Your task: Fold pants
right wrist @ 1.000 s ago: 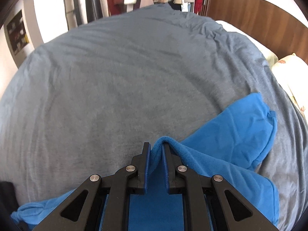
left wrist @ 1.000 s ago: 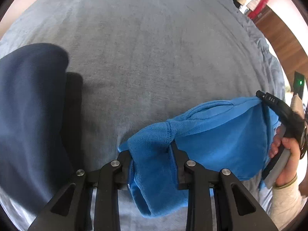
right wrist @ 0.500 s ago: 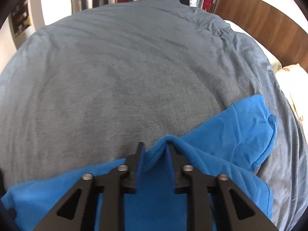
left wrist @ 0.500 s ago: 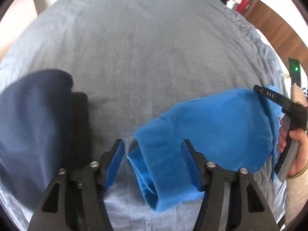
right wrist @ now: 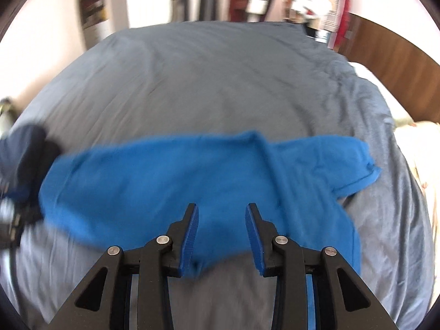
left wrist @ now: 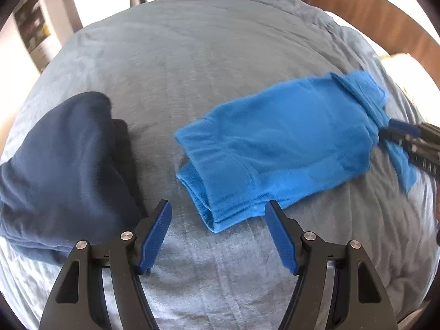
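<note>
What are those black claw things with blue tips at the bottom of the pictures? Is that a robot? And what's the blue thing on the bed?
No robot here. A person holds a grabber tool in each hand, and each tool carries a small camera looking along its two fingers. One picture comes from the left gripper, the other from the right gripper. Both look down at a bed with a grey blanket. The bright blue thing is a pair of blue pants, folded over and lying flat. A dark blue garment lies to one side. Both grippers have just been opening, and nothing is held now: the pants lie free on the blanket.
</note>
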A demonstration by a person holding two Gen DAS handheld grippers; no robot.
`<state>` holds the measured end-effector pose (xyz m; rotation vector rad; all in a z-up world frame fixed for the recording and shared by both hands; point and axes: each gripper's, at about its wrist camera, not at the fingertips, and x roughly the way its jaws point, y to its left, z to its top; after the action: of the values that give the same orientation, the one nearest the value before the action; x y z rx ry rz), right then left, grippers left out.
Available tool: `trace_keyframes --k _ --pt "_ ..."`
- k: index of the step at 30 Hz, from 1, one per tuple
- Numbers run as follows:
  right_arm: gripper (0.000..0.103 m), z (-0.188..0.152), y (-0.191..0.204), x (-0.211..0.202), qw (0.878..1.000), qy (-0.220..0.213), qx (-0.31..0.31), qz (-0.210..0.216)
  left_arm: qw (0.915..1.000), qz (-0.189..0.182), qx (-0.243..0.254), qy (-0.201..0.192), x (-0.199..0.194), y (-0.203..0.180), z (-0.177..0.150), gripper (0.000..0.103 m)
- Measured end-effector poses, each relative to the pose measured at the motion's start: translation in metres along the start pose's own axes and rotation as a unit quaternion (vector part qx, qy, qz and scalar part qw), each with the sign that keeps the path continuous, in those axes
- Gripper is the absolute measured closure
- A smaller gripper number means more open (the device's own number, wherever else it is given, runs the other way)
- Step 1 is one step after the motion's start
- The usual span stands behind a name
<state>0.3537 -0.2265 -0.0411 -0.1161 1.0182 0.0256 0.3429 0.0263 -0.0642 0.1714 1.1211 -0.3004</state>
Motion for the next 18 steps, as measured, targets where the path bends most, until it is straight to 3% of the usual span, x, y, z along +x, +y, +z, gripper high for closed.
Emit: trace_keyframes --k 4,9,18 --pt "0.068 -0.026 0.011 0.007 0.997 0.040 -0.042 0.043 0.9999 0.000 0.017 0.003 0.006 -0.007 -0.006 0.034" --pt "0.068 -0.032 0.018 0.018 0.993 0.048 -0.068 0.081 0.9997 -0.012 0.020 0.008 0.017 -0.009 -0.008 0.034" --pt "0.073 -0.038 0.011 0.053 0.987 0.091 -0.041 0.124 0.9992 -0.027 0.027 0.010 0.033 -0.012 -0.004 0.045"
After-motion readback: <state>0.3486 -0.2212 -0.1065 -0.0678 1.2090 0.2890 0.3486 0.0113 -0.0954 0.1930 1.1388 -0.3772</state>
